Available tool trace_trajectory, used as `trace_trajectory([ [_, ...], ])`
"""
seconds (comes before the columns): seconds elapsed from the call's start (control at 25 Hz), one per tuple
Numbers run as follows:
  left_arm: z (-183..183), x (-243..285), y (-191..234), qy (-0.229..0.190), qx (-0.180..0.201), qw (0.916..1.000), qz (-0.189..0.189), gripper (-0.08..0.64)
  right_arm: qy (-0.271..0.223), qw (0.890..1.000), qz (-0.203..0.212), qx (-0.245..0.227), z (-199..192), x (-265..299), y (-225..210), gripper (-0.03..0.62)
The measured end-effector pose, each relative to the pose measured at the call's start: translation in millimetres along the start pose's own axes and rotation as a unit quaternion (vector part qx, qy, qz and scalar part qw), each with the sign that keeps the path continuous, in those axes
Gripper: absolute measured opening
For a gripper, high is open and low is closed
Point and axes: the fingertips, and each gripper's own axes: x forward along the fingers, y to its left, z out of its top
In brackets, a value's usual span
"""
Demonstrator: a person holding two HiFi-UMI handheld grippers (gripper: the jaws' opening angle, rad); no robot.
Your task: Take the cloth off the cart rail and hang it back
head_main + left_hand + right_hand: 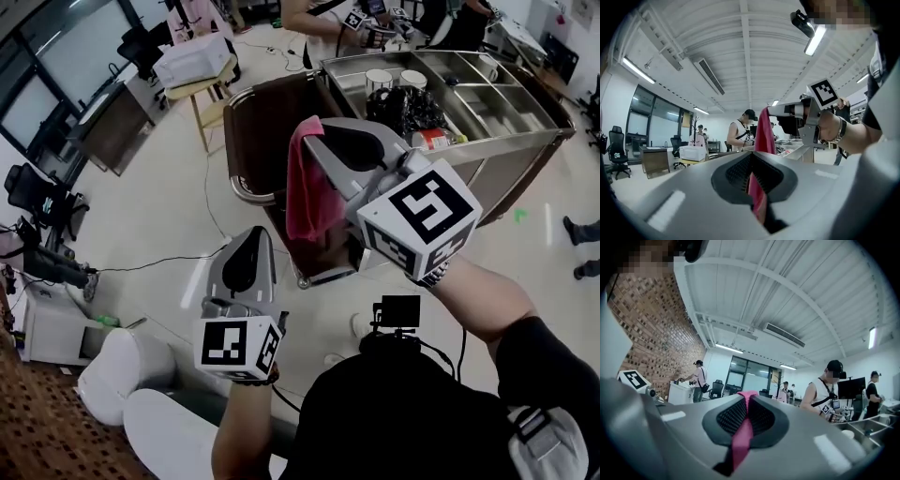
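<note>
Left gripper [752,187] and right gripper [746,399] both pinch the cloth [302,187], apparently clear of the cart rail [246,194]; rehanging remains.

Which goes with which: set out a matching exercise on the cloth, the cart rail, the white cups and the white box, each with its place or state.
Things:
1 cloth
2 cart rail
3 white cups
4 white box

Places or states:
A on a wooden stool
B in the cart's top tray
C pinched between closed jaws
D curved bright metal at the cart's end

Pairs: 1-C (the left gripper and the right gripper are both shut on it), 2-D, 3-B, 4-A.
</note>
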Motion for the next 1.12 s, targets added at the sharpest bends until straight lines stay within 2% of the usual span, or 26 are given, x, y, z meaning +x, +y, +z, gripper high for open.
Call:
trace_trajectory([
  [0.2, 0.3, 6.3, 17.2, -0.004, -0.009, 0.9999, -0.012, 0.003, 0.004, 1.0, -0.013, -0.009, 5.1, 26.3, -3.7, 0.005],
  [0.4, -1.3, 25.6, 34.0, -0.001, -0.008, 0.9999, -0.009, 0.003, 0.022, 1.0, -0.017, -0.004, -13.7, 54.9, -24.9, 0.005],
  [0.56, -3.1, 44.3, 48.9, 0.002, -0.008, 1.0, -0.001, 0.003, 0.052, 0.998, -0.015, 0.008, -45.4, 80.1, -44.4, 0.005],
  [0.8, -19.2, 66.4, 71.0, 0.013, -0.014, 0.9998, 0.01, 0.003, 0.126, 0.991, 0.001, 0.033, -112.1, 113.0, -61.1, 0.011],
  [0.84, -21.7, 68.5, 73.5, 0.014, -0.016, 0.9997, 0.012, 0.003, 0.137, 0.99, 0.004, 0.038, -122.0, 116.3, -62.2, 0.026],
  [1.0, -30.0, 75.9, 79.1, 0.017, -0.02, 0.9996, 0.012, 0.003, 0.18, 0.981, 0.023, 0.065, -156.6, 123.8, -64.1, 0.175],
  [1.12, -34.4, 79.5, 82.0, 0.019, -0.023, 0.9995, 0.01, 0.003, 0.194, 0.978, 0.029, 0.072, -167.4, 124.5, -64.6, 0.186],
])
